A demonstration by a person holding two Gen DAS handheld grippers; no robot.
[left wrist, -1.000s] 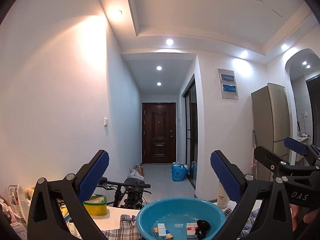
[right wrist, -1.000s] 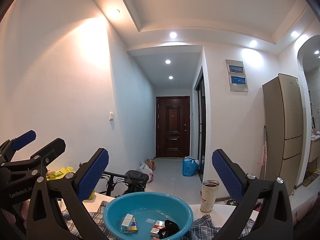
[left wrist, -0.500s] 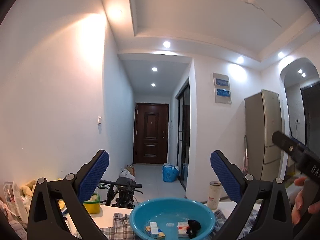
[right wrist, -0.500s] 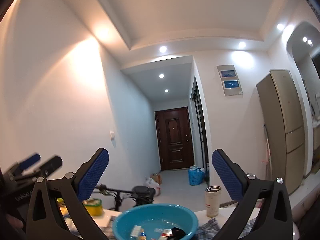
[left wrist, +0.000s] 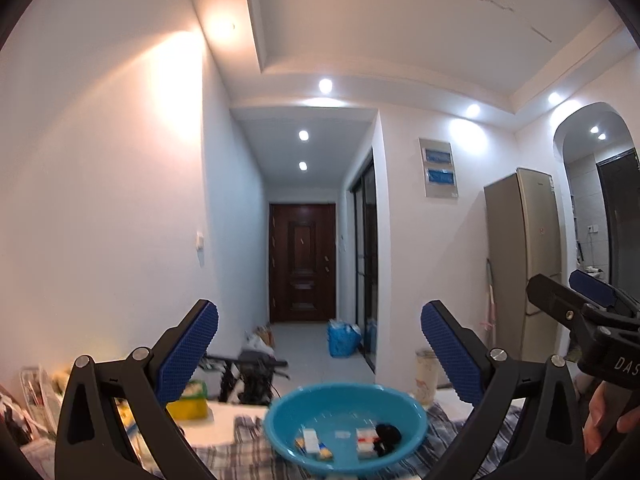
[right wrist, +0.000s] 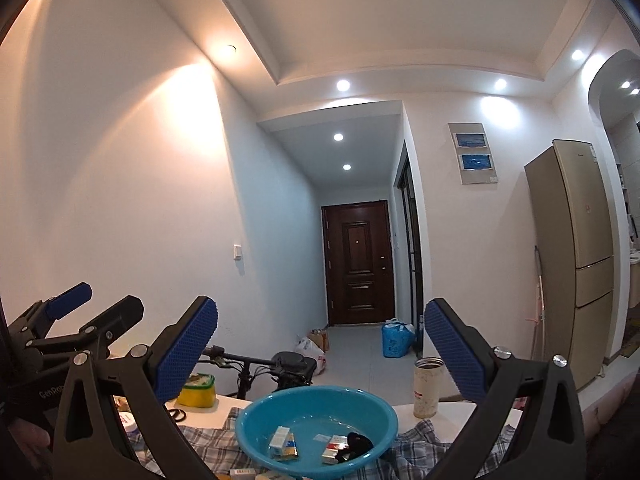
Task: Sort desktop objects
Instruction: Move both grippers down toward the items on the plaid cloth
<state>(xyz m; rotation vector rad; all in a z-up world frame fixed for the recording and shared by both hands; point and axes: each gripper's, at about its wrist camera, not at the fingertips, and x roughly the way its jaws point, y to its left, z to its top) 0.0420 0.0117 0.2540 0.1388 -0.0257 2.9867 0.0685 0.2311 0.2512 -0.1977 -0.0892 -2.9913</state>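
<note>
Here, both grippers are raised above the bench (right wrist: pixel 208 410) and aimed down the hallway rather than at the work. The left gripper (left wrist: pixel 318 356) has its blue-padded fingers (left wrist: pixel 188 354) spread wide with nothing between them; the right gripper (right wrist: pixel 320 354) is likewise spread and empty. Each also appears at the edge of the other's view.

The blue basin (right wrist: pixel 316 428) sits on a plaid cloth (right wrist: pixel 420 446) low in the centre of both views. It already holds a small white-and-yellow box (right wrist: pixel 283 443), a red-and-white box (right wrist: pixel 335 449) and a black object (right wrist: pixel 358 444) whose identity cannot be told. Loose items remain outside it: a yellow-green pouch (right wrist: pixel 197 390), scissors (right wrist: pixel 176 415) just beside the cloth, a tall cup (right wrist: pixel 428 386) to the right of the basin, and a flat packet (right wrist: pixel 244 471) at the basin's near rim.

The step in hand appears to be choosing the next item. To do it well, either gripper should tip downward first so the target lies between its fingers, then descend straight over the item's narrow side. The packet lies flat and will likely need one finger slid under an edge; the cup looks liable to tip if nudged sideways.
</note>
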